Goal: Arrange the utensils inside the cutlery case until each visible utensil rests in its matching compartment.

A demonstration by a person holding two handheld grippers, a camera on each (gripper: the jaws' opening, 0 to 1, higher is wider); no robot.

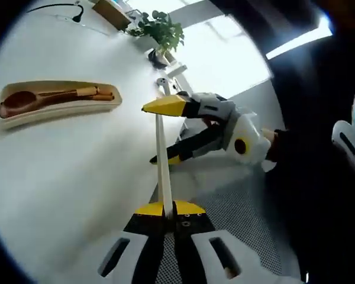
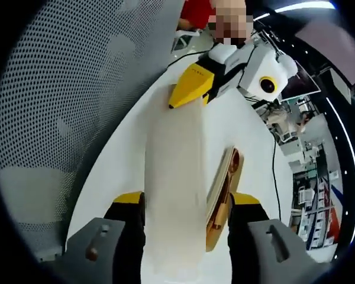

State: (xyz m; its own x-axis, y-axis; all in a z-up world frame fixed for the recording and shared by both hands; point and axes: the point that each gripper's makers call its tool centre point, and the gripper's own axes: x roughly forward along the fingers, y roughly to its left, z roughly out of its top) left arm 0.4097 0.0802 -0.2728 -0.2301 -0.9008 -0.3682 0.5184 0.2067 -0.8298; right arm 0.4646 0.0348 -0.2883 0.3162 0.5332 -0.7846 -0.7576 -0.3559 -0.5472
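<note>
My cream cutlery case (image 1: 59,103) flat on the white table, open, a brown wooden spoon (image 1: 23,102) and wooden chopsticks (image 1: 89,93) lying lengthwise inside, its pale lid (image 1: 162,157) held edge-on between both my grippers

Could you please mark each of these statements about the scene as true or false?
1. The left tongs are clamped on one end of the cream lid. True.
2. The wooden spoon lies on the bare table beside the cutlery case. False: it lies inside the case.
3. A leafy plant stands at the far side of the table. True.
4. A metal fork lies in the case next to the spoon. False: what lies beside the spoon looks like wooden chopsticks.
</note>
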